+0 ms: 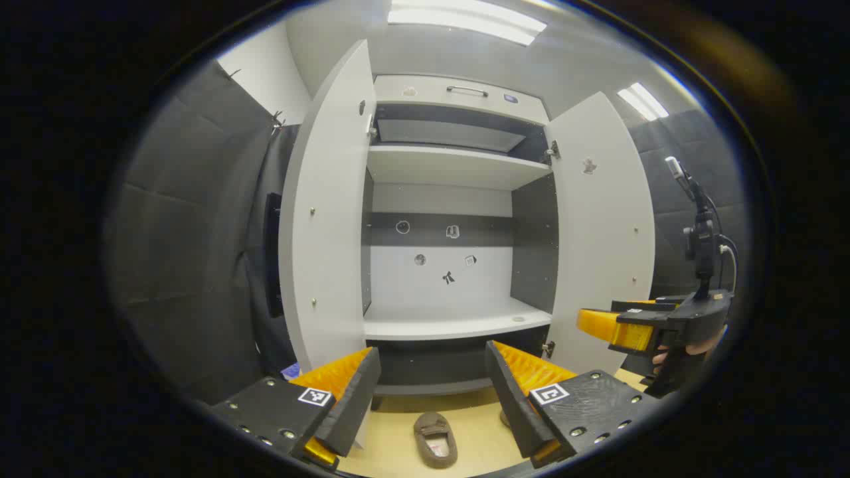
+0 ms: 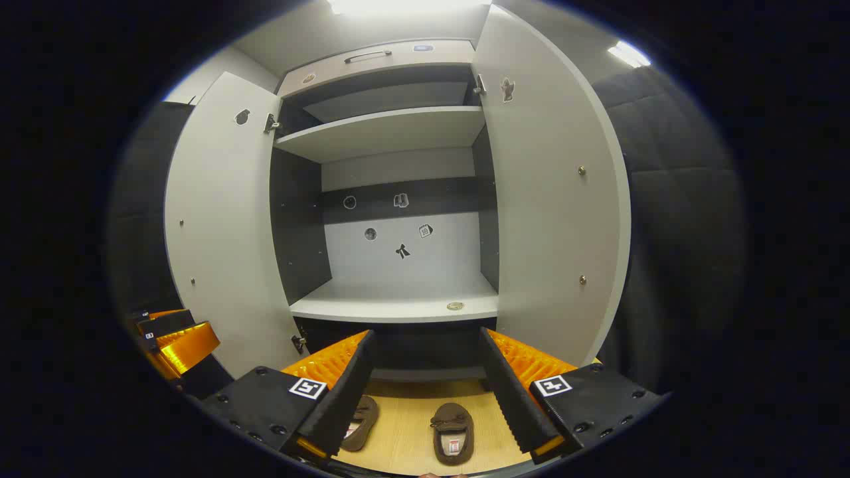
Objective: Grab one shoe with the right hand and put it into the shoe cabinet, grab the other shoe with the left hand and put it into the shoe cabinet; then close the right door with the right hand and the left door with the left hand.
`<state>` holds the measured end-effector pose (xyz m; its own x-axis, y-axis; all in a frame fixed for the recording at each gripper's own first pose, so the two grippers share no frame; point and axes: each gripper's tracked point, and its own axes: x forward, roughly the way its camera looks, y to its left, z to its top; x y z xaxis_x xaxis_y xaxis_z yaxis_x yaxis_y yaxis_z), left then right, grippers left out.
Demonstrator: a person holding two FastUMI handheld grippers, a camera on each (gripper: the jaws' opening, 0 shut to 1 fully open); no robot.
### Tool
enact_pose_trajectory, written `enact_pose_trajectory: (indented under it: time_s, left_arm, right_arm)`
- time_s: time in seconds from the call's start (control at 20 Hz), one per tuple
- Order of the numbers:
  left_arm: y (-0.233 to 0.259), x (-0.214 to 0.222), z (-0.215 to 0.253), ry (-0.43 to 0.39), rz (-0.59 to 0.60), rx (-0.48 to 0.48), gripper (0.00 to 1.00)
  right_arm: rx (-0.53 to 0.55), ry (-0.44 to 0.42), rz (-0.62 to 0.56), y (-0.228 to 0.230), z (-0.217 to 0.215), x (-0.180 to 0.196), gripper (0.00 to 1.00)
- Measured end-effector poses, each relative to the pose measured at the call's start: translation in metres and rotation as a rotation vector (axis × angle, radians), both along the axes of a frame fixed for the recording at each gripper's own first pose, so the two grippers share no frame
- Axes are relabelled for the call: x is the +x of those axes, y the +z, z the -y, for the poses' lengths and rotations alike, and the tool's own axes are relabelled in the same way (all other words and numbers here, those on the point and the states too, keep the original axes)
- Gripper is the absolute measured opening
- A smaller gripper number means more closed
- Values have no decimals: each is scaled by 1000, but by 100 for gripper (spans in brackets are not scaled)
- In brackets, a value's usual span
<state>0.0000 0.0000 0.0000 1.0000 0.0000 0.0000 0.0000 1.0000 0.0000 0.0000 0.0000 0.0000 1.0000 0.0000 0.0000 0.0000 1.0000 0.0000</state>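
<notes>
The white shoe cabinet stands open, its left door (image 1: 325,219) (image 2: 219,226) and right door (image 1: 601,232) (image 2: 551,199) both swung wide. Its lower shelf (image 1: 458,322) (image 2: 398,302) is bare. Two brown slipper shoes lie on the wooden floor in front. One shoe (image 1: 435,438) (image 2: 453,431) lies in plain sight; the other shoe (image 1: 505,418) (image 2: 362,415) is partly hidden behind a finger. My left gripper (image 1: 431,350) (image 2: 176,342) is open above the shoes, holding nothing. My right gripper (image 2: 426,334) (image 1: 624,328) is open too, held by a hand beside the right door.
An upper shelf (image 1: 451,166) and a drawer with a handle (image 1: 467,89) top the cabinet. A stand with a device (image 1: 700,232) rises at the right. Dark padded walls (image 1: 192,232) flank both doors. The wooden floor (image 2: 412,411) runs under the cabinet front.
</notes>
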Motion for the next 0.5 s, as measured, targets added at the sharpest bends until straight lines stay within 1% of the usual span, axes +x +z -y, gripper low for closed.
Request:
enact_pose_trajectory:
  time_s: [0.25,0.5]
  left_arm:
    - [3,4,0,-11,12,7,99]
    - [3,16,1,-43,16,6,99]
  right_arm:
    - [22,-20,11,3,3,0,97]
    - [10,-63,39,9,13,-2,97]
